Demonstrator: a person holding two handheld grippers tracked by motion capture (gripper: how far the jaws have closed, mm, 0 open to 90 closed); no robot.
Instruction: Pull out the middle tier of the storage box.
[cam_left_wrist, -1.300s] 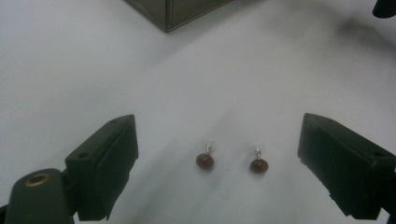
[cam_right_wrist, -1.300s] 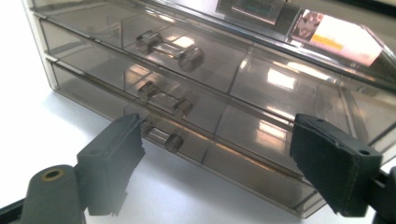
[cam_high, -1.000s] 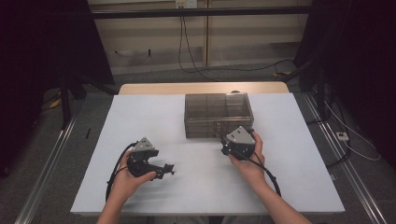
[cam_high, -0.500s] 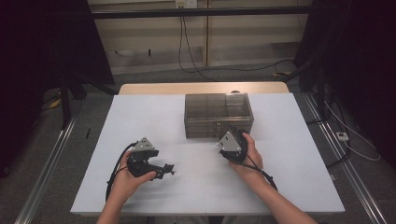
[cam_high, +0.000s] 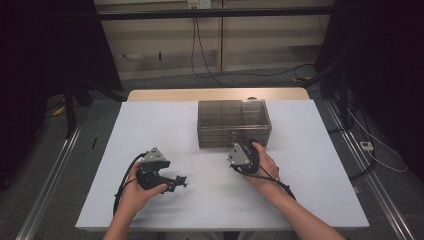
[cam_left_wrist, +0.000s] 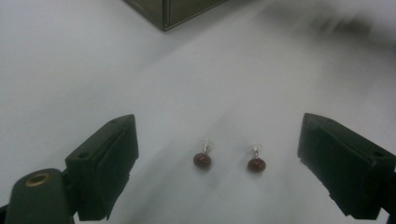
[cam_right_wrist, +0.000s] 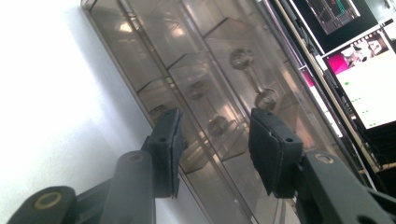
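The table (cam_high: 150, 130), a flat matte white surface with a pale wooden strip along its far edge, carries a smoke-tinted, translucent plastic drawer box (cam_high: 234, 122) at centre, nearer the far side. The box is rectangular, hard and glossy, and its front face shows stacked shallow drawers fitted with small round, clear knobs (cam_right_wrist: 218, 125). The right hand-held gripper (cam_high: 246, 148) sits at the box's front face, rolled on its side; in the right gripper view its two black, flat-padded jaws stand partly apart with nothing between them, bracketing one lower knob. The left hand-held gripper (cam_high: 183, 181) rests low over the near left part of the table, well apart from the box; in the left gripper view its jaws are spread wide and empty, with a pair of earrings (cam_left_wrist: 229, 159) lying on the table between and just beyond them. Each earring is a small, dark red, rounded bead with a smooth sheen under a thin silvery hook. The step in hand appears to be opening a drawer. To do it well, the right jaws should probably centre on the knob, close squarely on its rounded sides, and pull straight outward along the drawer's run; the slick knob may slip from a skewed grip, and the light box may slide.
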